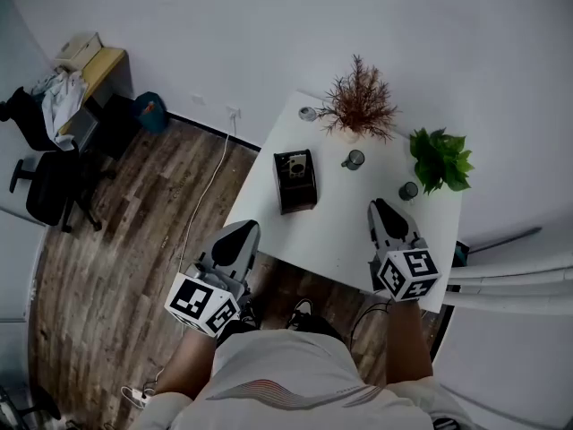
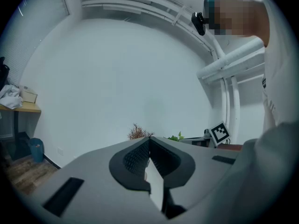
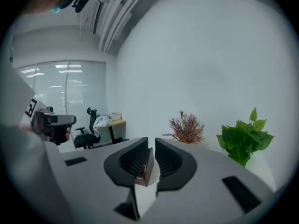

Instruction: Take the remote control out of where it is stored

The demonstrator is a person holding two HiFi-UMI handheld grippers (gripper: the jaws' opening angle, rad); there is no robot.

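Risk: box (image 1: 295, 179), mid-table, presumably storing the remote (not discernible), may tip or slide if the remote is pulled unbraced. The cup (image 1: 353, 159) just right of it could topple. Left gripper (image 1: 242, 231) closed and empty; right gripper (image 1: 381, 206) narrowly parted, empty. White table (image 1: 340, 231); wood floor (image 1: 116, 240); desk (image 1: 103, 61) and chair (image 1: 49, 186) far left.

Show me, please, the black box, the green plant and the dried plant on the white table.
black box (image 1: 296, 183), head view, middle of its dark body.
green plant (image 1: 440, 158), head view, on its leaves.
dried plant (image 1: 360, 101), head view, on its reddish twigs.
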